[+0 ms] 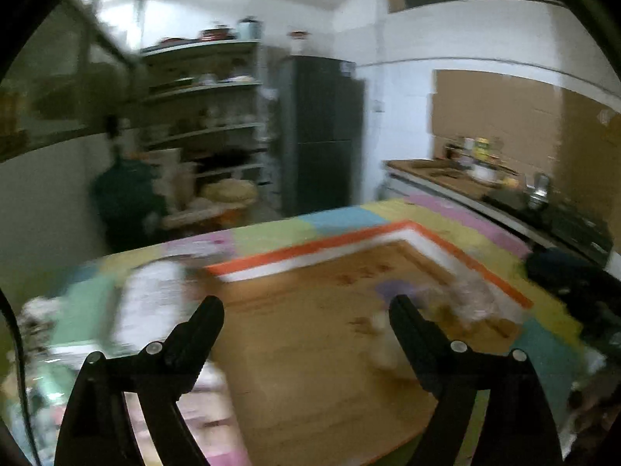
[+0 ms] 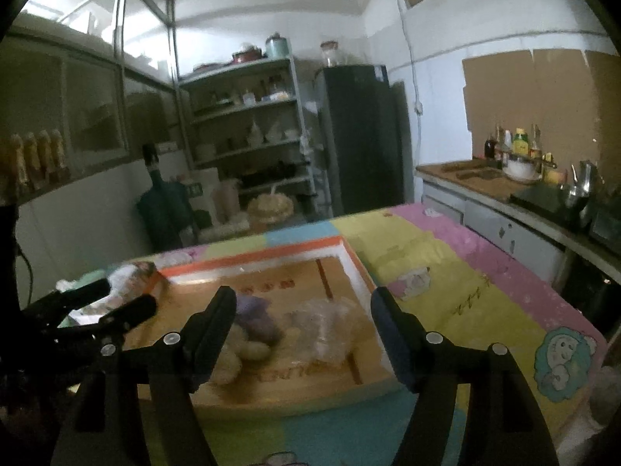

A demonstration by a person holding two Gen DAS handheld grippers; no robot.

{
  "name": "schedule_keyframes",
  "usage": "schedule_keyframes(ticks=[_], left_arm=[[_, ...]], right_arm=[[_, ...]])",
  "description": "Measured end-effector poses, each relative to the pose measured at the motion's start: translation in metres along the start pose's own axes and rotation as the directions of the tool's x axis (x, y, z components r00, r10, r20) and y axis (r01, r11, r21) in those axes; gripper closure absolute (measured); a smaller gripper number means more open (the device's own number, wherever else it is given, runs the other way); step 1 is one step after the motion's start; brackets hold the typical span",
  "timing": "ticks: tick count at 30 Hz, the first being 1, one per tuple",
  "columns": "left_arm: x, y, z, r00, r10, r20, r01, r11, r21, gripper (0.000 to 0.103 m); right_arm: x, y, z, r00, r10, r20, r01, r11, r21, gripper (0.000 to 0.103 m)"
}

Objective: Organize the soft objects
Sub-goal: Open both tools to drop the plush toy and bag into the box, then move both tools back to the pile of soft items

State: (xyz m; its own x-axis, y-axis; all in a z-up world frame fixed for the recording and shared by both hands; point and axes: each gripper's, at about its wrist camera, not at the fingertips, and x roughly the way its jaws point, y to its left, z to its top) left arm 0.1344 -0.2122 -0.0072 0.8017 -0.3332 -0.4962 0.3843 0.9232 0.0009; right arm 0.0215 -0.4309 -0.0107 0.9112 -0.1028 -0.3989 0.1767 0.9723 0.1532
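Both tongs wide open, nothing in them: left gripper (image 1: pixel 306 312), right gripper (image 2: pixel 303 303). Soft toys (image 2: pixel 248 334) and crinkly bag (image 2: pixel 326 330) sit inside wooden tray (image 2: pixel 361 272). I guess light, squishy, bag slippery. I'd pinch toy's fat middle.

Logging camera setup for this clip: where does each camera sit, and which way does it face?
Left wrist: on the left gripper, jaws open, facing the wooden tray and fridge.
Right wrist: on the right gripper, jaws open, facing the tray's soft items; the left gripper shows at left.
Shared: tray, colourful mat, fridge, shelves.
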Motion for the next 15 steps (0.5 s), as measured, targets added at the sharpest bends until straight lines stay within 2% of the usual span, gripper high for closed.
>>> schedule_keyframes(ticks=[2,4,8,15], left_arm=[[-0.006,0.017,0.002,0.998,0.06,-0.016,-0.06,0.998,-0.029,0.016],[-0.017,0.039,0.001,0.991,0.131,0.002,-0.131,0.99,-0.058,0.019],[-0.039,0.075,-0.005,0.968,0.25,0.037,-0.247,0.967,-0.064,0.02],[-0.071,0.138,-0.021,0.962,0.27,0.033,-0.259,0.947,-0.189,0.02]], right_arm=[[-0.009,0.012,0.002,0.999,0.015,0.029,-0.015,1.0,-0.003,0.03],[-0.016,0.024,0.004,0.998,0.036,0.049,-0.036,0.999,-0.008,0.03],[-0.028,0.057,0.006,0.993,0.095,0.072,-0.092,0.995,-0.039,0.03],[-0.036,0.125,0.005,0.973,0.219,0.07,-0.212,0.973,-0.097,0.03]])
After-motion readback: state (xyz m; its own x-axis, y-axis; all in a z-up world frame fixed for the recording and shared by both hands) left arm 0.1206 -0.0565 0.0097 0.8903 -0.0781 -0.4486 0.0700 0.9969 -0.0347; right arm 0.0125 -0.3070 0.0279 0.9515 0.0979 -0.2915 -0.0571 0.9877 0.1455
